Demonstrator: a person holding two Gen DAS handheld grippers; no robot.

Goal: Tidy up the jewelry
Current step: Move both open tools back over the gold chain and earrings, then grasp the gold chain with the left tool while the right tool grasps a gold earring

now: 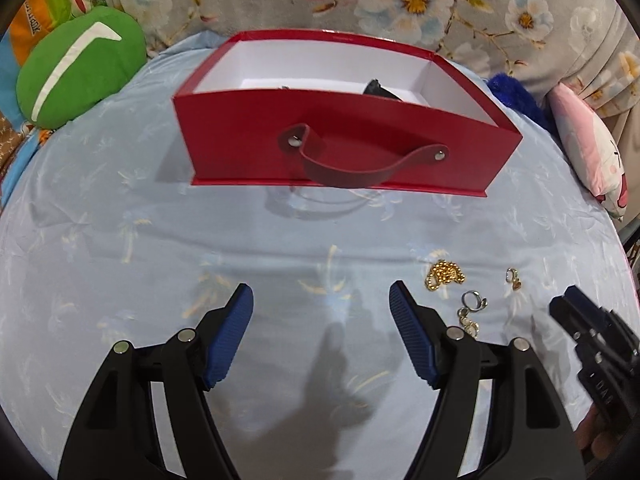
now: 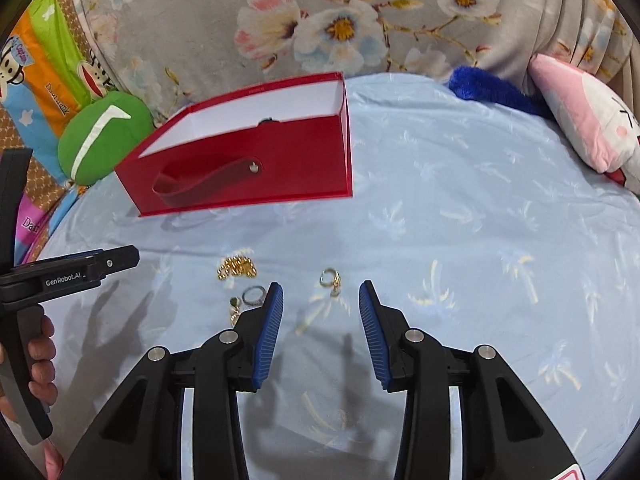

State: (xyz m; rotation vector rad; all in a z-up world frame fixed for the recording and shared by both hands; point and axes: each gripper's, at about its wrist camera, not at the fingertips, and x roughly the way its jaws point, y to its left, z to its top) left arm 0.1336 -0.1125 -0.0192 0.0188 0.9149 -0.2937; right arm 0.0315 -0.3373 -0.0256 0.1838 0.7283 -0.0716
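A red open box [image 1: 240, 136] [image 2: 304, 160] with white lining and a strap handle stands on the pale blue sheet; something dark [image 1: 378, 89] lies inside it. Loose jewelry lies in front: a gold chain [image 1: 443, 275] [image 2: 237, 268], a silver ring [image 1: 473, 301] [image 2: 253, 295], a small gold ring with a charm [image 1: 513, 279] [image 2: 330, 280], and a small clasp piece [image 1: 469, 322] [image 2: 235, 309]. My left gripper [image 1: 321, 296] is open over bare sheet, left of the jewelry. My right gripper [image 2: 320, 294] is open, with the small gold ring just beyond its tips.
A green cushion [image 1: 80, 68] [image 2: 105, 136] lies left of the box. A pink plush [image 1: 592, 152] [image 2: 580, 116] and a blue furry thing [image 1: 512, 92] [image 2: 492, 88] lie at the right. Floral fabric [image 2: 320, 20] rises behind. A hand [image 2: 40, 356] holds the left gripper.
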